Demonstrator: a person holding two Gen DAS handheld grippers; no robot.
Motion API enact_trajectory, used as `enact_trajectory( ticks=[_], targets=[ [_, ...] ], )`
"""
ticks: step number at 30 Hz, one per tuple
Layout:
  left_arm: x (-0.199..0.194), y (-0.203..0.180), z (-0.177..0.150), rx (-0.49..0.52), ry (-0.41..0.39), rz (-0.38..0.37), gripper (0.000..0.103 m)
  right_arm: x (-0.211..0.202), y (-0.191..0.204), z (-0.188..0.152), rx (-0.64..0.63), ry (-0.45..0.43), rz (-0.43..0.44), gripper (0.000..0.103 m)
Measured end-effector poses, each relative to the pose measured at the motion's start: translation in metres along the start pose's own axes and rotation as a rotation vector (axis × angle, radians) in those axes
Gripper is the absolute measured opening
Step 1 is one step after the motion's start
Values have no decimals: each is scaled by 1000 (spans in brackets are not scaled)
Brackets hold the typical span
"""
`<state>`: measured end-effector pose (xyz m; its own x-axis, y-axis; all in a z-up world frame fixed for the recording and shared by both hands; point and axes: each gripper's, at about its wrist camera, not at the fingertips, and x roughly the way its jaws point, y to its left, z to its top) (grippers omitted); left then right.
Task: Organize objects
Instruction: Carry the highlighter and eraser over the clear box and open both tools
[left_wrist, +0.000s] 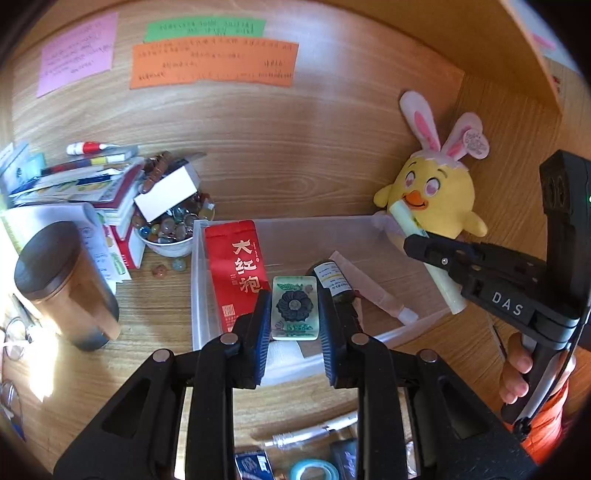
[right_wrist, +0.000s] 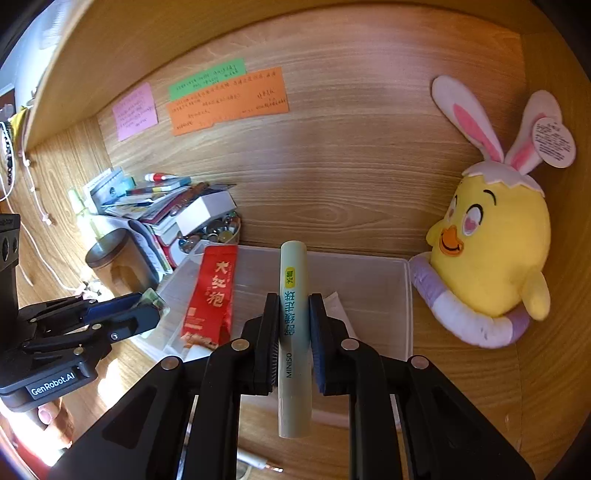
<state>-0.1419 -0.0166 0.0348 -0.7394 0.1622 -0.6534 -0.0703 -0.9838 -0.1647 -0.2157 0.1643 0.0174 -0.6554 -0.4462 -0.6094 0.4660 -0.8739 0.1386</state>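
My left gripper is shut on a pale green tile with a dark flower, held over the clear plastic bin. In the bin lie a red tea packet, a dark small bottle and a white tube. My right gripper is shut on a pale green MINISO tube, held upright over the same bin. It shows in the left wrist view at the bin's right edge, with the tube. The left gripper shows in the right wrist view, still holding the tile.
A yellow chick plush sits right of the bin. A bowl of glass marbles, stacked books and a wooden lidded jar stand to the left. Paper notes hang on the wooden back wall. Pens and tape lie near the front.
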Motion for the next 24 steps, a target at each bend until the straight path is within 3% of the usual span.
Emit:
enact_trajectory(
  ticks=[17, 24],
  targets=[
    [66, -13, 2, 39, 147, 1, 24, 65, -27, -13, 12, 136, -88, 14],
    [66, -18, 1, 63, 141, 3, 24, 73, -26, -14, 4, 152, -100, 14]
  ],
)
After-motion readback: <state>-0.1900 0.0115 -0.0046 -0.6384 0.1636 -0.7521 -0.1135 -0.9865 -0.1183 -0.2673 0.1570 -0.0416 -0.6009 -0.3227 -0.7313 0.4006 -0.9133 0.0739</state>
